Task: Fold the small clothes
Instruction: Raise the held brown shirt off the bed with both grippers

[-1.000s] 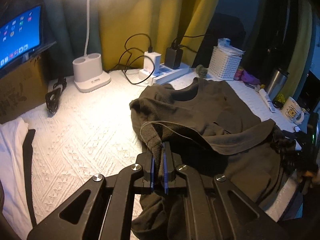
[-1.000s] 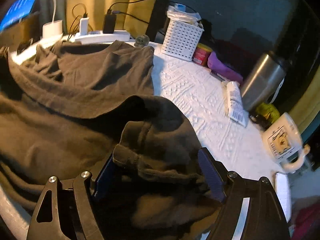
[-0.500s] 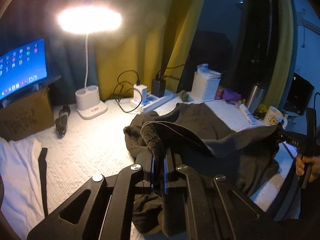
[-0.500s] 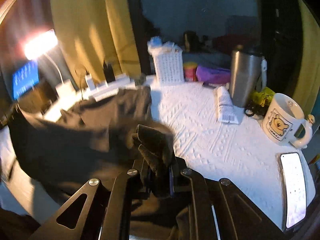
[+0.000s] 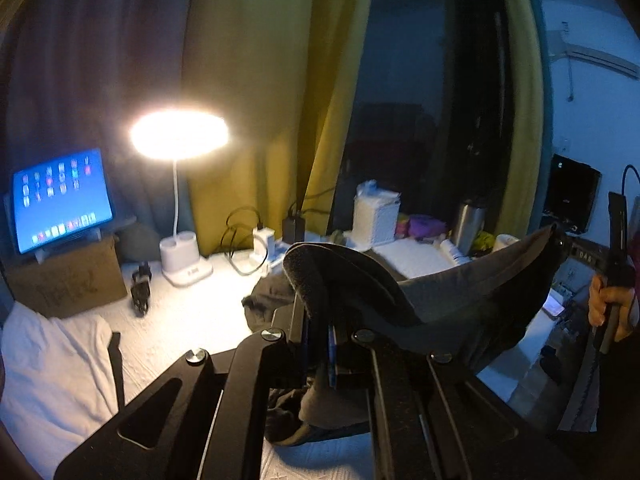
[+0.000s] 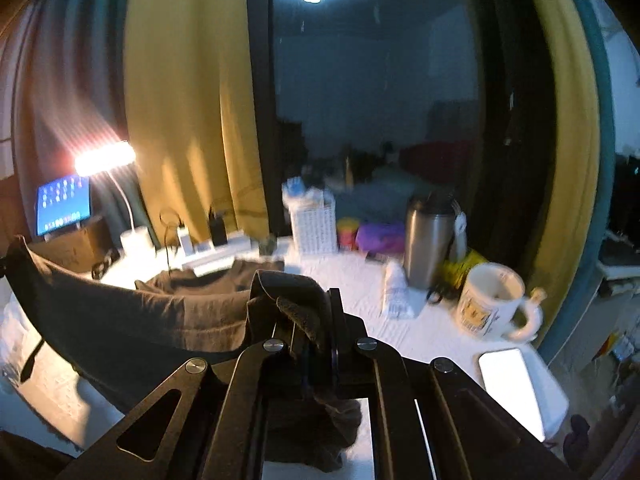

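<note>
A dark olive-grey T-shirt (image 5: 460, 292) hangs stretched in the air between my two grippers, above the white textured table cover (image 5: 188, 312). My left gripper (image 5: 316, 344) is shut on one edge of the shirt, with cloth bunched over its jaws. My right gripper (image 6: 316, 340) is shut on the opposite edge; the shirt (image 6: 132, 316) spans away to the left. The far part of the shirt still rests on the table. The right gripper also shows at the right edge of the left wrist view (image 5: 560, 236), held by a hand.
A lit desk lamp (image 5: 180, 136), tablet (image 5: 60, 196) on a cardboard box, chargers with cables (image 5: 264, 240), white basket (image 5: 376, 220), steel flask (image 6: 430, 240), mug (image 6: 490, 300), tube (image 6: 396, 288) and phone (image 6: 510, 388) stand around the table. A white garment (image 5: 44, 356) lies at the left.
Both grippers have risen and moved apart, lifting the shirt off the table and pulling it taut between them. The right gripper closed on the cloth about a second ago.
</note>
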